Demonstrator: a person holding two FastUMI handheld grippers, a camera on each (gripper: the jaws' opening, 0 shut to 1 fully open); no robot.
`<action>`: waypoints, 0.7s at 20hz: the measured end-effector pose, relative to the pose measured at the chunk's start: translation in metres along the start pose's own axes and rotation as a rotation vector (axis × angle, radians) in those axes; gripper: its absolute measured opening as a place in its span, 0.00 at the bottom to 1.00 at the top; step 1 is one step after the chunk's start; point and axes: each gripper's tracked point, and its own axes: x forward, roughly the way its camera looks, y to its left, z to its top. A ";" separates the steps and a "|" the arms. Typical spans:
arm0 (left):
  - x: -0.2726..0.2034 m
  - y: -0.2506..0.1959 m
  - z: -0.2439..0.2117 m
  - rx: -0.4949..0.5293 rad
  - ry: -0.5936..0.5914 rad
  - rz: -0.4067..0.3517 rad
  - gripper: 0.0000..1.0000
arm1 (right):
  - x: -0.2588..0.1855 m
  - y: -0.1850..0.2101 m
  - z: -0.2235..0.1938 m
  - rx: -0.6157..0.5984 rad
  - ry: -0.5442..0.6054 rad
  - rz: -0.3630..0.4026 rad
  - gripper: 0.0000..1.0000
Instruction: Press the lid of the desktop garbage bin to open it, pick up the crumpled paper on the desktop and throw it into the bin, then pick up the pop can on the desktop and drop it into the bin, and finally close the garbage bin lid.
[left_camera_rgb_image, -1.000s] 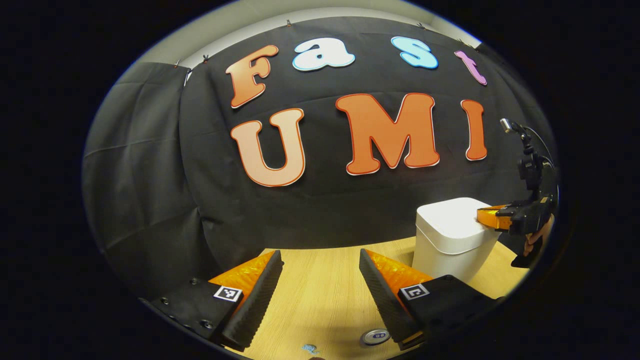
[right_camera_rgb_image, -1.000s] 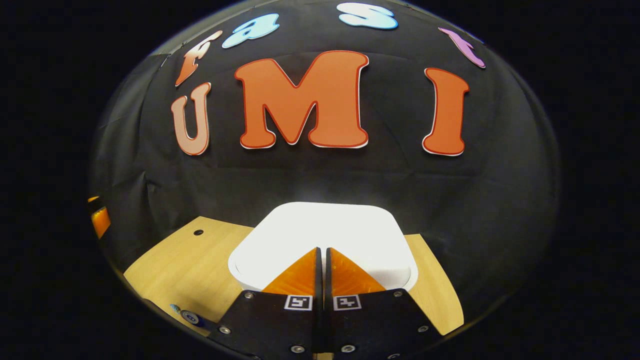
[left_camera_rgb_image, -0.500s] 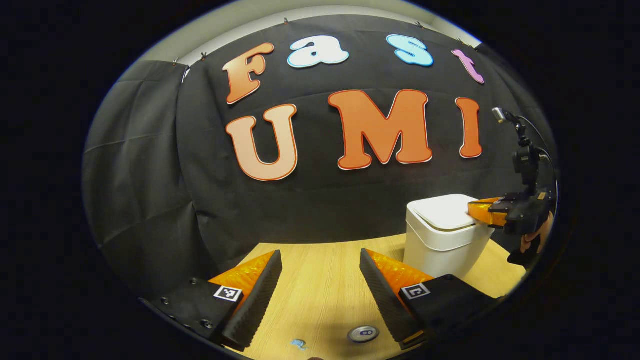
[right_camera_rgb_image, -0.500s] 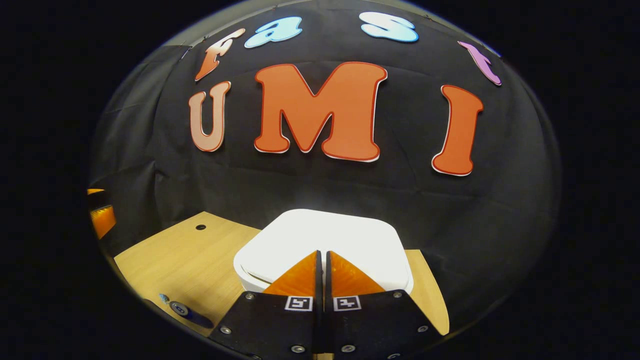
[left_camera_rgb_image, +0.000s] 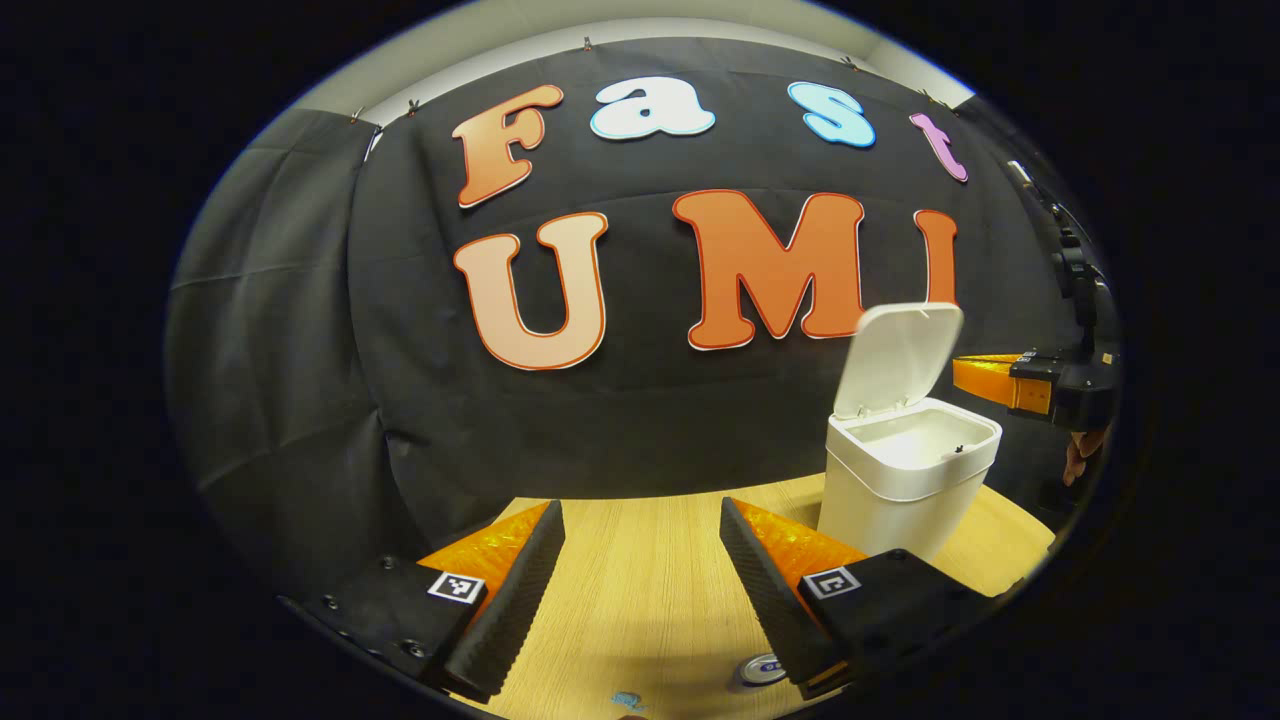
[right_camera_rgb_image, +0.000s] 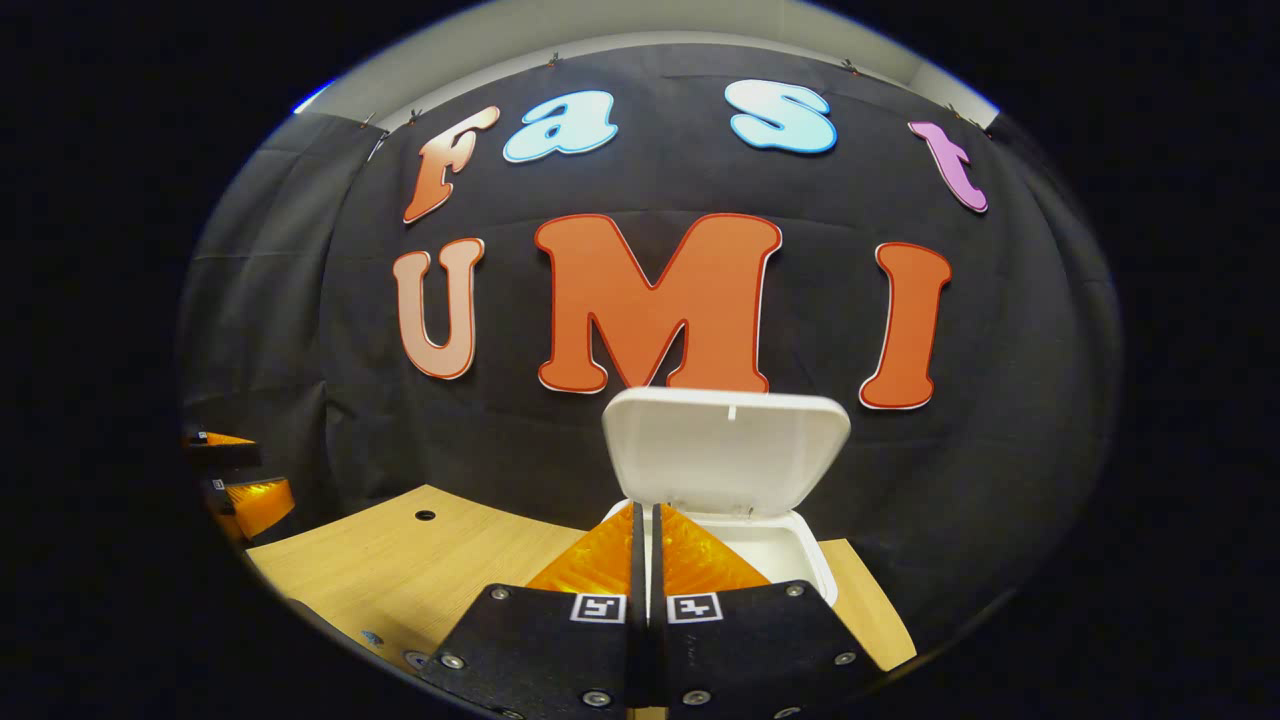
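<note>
The white desktop bin (left_camera_rgb_image: 900, 500) stands at the table's right with its lid (left_camera_rgb_image: 900, 355) swung upright. In the right gripper view the raised lid (right_camera_rgb_image: 727, 450) faces me above the bin's rim (right_camera_rgb_image: 818, 560). My right gripper (right_camera_rgb_image: 645, 510) is shut with nothing in it, hovering just above the bin's front edge. From the left gripper view that right gripper (left_camera_rgb_image: 985, 375) hangs to the right of the lid. My left gripper (left_camera_rgb_image: 640, 510) stands open over the table. The pop can (left_camera_rgb_image: 762, 668) and a small blue crumpled paper (left_camera_rgb_image: 627, 698) lie below it at the near edge.
The wooden table (left_camera_rgb_image: 650, 590) runs back to the black cloth wall. A small round hole (right_camera_rgb_image: 425, 515) sits in the tabletop at its far left. The left gripper (right_camera_rgb_image: 240, 490) shows at the left edge of the right gripper view.
The bin lid was flat under the right gripper's tips, then popped ajar, and now stands fully up. The right gripper has lifted off it. The left gripper barely moved.
</note>
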 end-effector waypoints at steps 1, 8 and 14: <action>0.000 0.004 -0.005 -0.008 0.010 -0.007 0.99 | -0.002 0.005 -0.003 -0.005 0.010 0.000 0.01; 0.013 0.021 -0.049 -0.048 0.113 -0.063 0.97 | -0.021 0.045 -0.033 -0.009 0.099 0.010 0.02; 0.021 0.027 -0.111 -0.062 0.285 -0.121 0.97 | -0.031 0.082 -0.067 -0.012 0.184 0.043 0.31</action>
